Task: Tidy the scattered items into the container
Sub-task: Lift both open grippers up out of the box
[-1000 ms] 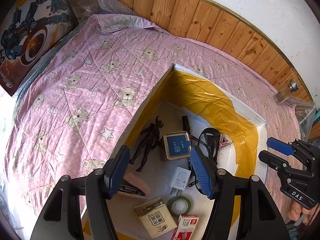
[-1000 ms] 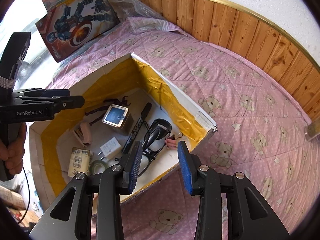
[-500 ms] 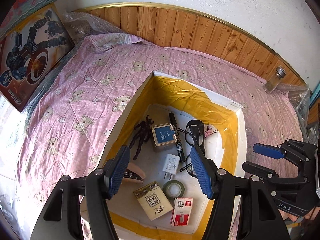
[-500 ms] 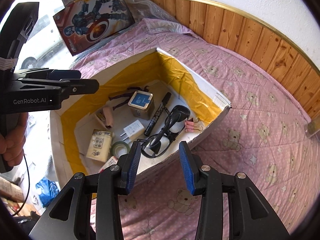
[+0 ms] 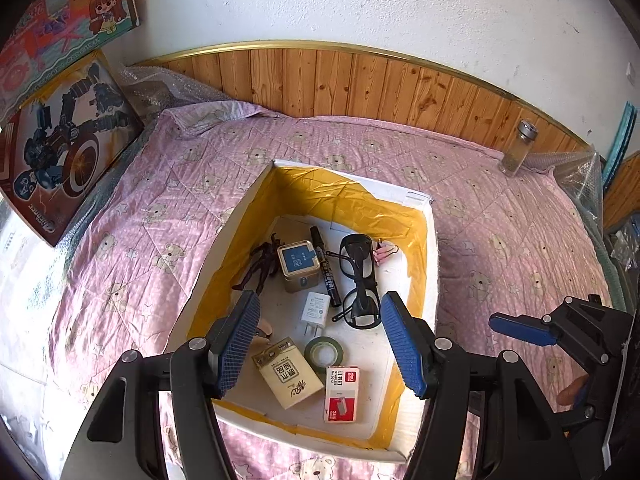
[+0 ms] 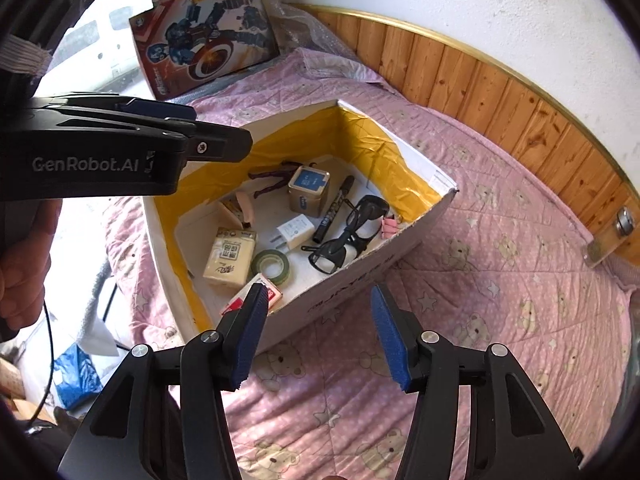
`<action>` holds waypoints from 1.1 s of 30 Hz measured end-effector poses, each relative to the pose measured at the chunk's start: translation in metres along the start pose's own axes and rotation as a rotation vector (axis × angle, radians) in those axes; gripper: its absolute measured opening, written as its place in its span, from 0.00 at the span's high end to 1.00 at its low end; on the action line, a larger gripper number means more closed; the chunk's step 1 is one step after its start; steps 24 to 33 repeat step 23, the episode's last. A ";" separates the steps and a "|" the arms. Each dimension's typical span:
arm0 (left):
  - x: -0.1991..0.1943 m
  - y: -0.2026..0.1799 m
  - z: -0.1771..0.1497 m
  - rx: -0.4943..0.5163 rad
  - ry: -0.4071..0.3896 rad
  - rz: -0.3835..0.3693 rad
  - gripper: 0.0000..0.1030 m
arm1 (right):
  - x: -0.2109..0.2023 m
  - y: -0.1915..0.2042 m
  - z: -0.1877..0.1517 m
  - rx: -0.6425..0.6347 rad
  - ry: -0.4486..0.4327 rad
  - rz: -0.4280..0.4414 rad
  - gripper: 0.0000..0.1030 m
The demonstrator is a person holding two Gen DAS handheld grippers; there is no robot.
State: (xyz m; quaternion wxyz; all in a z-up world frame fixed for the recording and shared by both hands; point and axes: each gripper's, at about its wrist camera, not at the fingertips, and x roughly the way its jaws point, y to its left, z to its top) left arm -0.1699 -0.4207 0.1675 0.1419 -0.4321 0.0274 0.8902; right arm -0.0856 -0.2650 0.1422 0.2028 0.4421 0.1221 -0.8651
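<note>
Both claws (image 5: pixel 320 338) (image 6: pixel 316 334) farther back from box (image 5: pixel 432 248) vs. 1 s ago.

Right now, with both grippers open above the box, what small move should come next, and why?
Probably back both away and stop. The left gripper and right gripper hold nothing, the items already lie inside the box, and only a glass jar stands on the quilt.

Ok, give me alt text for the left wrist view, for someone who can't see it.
An open, empty left tool hovers above a white box lined with yellow tape on a pink bear-print quilt. Inside lie glasses, a marker, a tin, a charger, a tape roll and small boxes.
</note>
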 end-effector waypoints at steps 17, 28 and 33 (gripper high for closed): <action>-0.065 -0.035 -0.066 0.026 -0.086 0.011 0.37 | -0.012 0.005 -0.044 0.163 -0.003 0.057 0.45; -0.066 -0.033 -0.073 -0.008 -0.078 0.015 0.37 | -0.020 0.006 -0.045 0.176 -0.024 0.057 0.45; -0.066 -0.033 -0.073 -0.008 -0.078 0.015 0.37 | -0.020 0.006 -0.045 0.176 -0.024 0.057 0.45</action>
